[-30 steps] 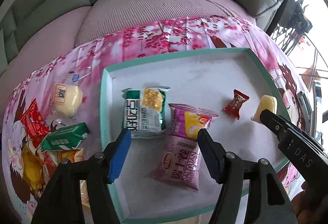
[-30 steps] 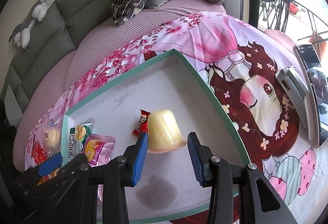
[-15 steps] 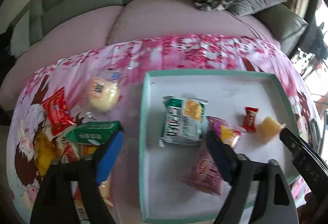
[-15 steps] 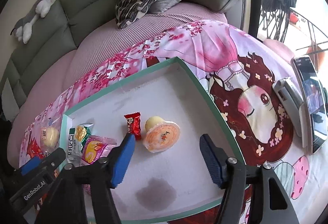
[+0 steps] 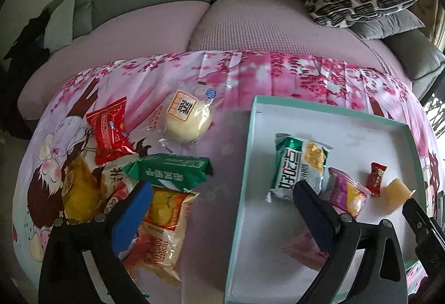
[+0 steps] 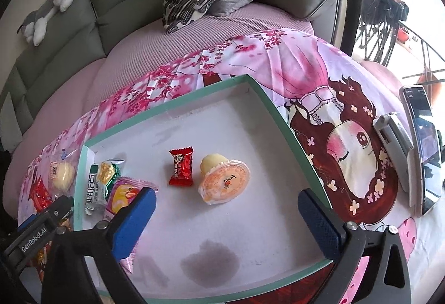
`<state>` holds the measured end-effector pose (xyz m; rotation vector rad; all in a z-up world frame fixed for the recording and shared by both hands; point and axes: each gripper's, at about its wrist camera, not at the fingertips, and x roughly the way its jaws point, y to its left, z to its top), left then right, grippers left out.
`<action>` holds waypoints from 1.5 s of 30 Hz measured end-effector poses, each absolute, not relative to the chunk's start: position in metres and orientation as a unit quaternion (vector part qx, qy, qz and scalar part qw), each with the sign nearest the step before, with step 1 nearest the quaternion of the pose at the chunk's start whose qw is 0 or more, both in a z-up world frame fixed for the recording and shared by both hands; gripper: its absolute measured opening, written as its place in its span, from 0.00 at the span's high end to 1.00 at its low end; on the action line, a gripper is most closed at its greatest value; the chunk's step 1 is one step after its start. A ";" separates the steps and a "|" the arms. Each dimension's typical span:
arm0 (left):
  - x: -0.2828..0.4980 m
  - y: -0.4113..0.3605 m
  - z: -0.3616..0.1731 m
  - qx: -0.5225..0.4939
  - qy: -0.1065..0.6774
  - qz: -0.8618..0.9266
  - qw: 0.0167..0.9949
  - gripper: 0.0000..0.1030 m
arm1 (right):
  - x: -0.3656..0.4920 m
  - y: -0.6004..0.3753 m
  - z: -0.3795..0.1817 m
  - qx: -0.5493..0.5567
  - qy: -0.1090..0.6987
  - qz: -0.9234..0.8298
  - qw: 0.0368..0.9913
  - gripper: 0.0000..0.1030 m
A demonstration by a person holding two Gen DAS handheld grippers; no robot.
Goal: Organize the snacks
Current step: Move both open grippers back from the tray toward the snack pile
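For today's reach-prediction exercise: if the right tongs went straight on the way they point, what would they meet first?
Probably the round orange-lidded jelly cup lying tipped in the teal-rimmed white tray; the opening right tongs are empty, though depth is unclear.

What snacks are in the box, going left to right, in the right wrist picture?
Green-white packet → pink packet → red candy → jelly cup.

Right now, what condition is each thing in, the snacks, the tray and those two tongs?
Left tongs: jaws opening, nothing between them.
Right tongs: jaws opening, empty.
Jelly cup: sealed, tipped on its side in the tray.
Red candy: wrapped, lying flat.
Tray: stained floor.
Bun: wrapped, outside the tray.
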<state>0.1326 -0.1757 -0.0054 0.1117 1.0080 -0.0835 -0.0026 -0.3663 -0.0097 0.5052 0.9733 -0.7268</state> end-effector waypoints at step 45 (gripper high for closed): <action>0.085 -0.003 0.044 -0.039 0.473 0.030 0.880 0.02 | 0.021 -0.258 0.025 0.189 0.467 -0.231 0.832 0.00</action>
